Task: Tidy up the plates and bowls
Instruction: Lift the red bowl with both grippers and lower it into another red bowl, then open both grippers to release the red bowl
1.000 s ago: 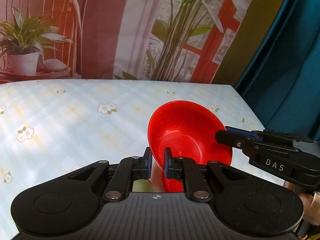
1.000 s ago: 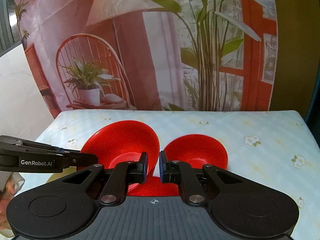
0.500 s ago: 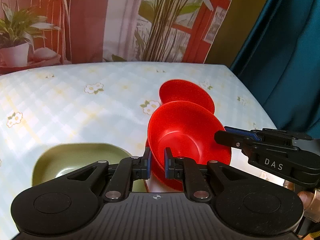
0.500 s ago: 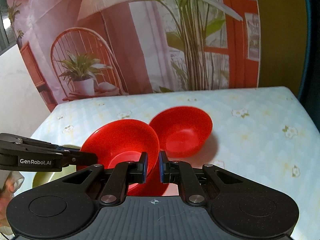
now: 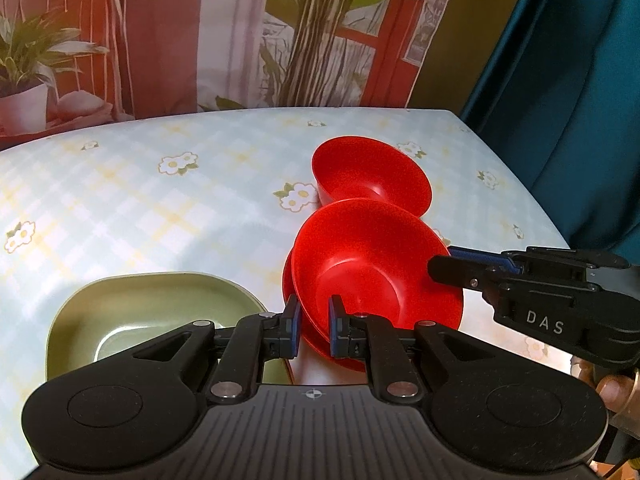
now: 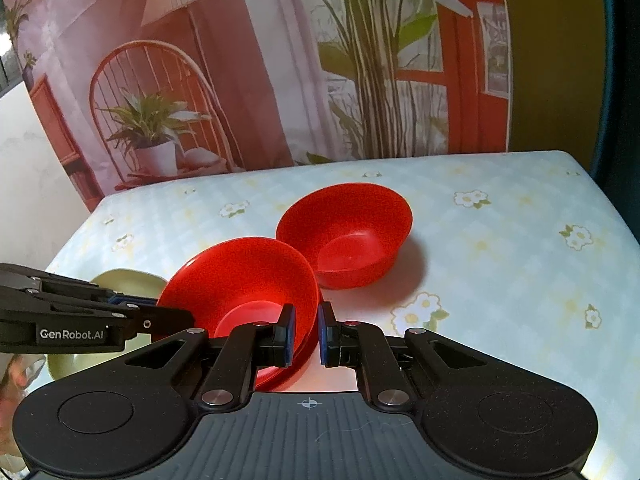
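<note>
A red bowl (image 5: 372, 272) (image 6: 248, 276) hangs tilted just above the flowered tablecloth, and a second red rim shows close under it. My left gripper (image 5: 314, 322) (image 6: 176, 316) is shut on its rim on the side nearest that camera. From the other side, my right gripper (image 6: 307, 330) (image 5: 440, 270) is shut on the opposite rim. Just beyond it, another red bowl (image 5: 372, 176) (image 6: 348, 232) sits upright on the table, with the held bowl's far edge close to it. A green, rounded-square dish (image 5: 140, 312) (image 6: 128, 280) lies on the table to the left of the held bowl.
The table (image 5: 160, 208) (image 6: 520, 264) has a pale checked cloth with small flowers. A printed backdrop hangs behind it and a dark teal curtain (image 5: 580, 100) on the right. Hands (image 5: 612, 388) (image 6: 16, 376) grip both tools at the frame edges.
Both grippers have come down toward the table with the red bowl still held. The second red bowl and the green dish have come into the left wrist view.
</note>
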`<state>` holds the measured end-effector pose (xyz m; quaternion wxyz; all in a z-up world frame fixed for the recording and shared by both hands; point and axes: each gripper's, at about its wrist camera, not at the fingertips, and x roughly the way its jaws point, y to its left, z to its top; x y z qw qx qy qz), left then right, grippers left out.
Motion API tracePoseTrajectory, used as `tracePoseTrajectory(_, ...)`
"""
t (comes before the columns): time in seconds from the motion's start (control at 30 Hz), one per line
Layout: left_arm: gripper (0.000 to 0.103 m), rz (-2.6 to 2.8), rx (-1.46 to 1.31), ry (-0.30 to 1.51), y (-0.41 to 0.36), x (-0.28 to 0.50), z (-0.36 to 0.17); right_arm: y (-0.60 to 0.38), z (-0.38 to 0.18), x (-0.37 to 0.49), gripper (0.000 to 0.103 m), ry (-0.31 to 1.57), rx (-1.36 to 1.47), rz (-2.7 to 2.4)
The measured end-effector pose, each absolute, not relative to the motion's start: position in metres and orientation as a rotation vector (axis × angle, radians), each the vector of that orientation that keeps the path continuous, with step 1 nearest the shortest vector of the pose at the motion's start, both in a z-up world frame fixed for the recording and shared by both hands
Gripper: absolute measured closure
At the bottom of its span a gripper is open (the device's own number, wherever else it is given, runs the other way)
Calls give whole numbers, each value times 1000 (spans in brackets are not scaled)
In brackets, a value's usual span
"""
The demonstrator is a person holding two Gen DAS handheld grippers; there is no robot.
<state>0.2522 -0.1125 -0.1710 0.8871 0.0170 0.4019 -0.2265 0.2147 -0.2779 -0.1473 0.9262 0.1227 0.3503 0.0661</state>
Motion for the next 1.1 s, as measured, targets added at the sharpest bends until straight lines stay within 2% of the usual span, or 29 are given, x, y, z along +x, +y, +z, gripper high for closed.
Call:
tracePoseTrajectory(0.13,89,-472,36,834,-112,253,-170,-277,-149,215,92,721,244,134)
tracePoseTrajectory(0.3,80,-486,36,831,-113,252,-170,-276,-151,215,91,732,236,129)
tracePoseTrajectory(0.43,61,-488,40,820,-113,251,-167,-276,-152,216,87,734,236,123)
tracePoseTrajectory(0.5,60,-488,36,814,-112,251,-166,-276,-152,217,84,732,235,123)
tracePoseTrajectory(1.1,59,-466,10,755,-111,275,-146,-296,-141,234,84,675,238,93)
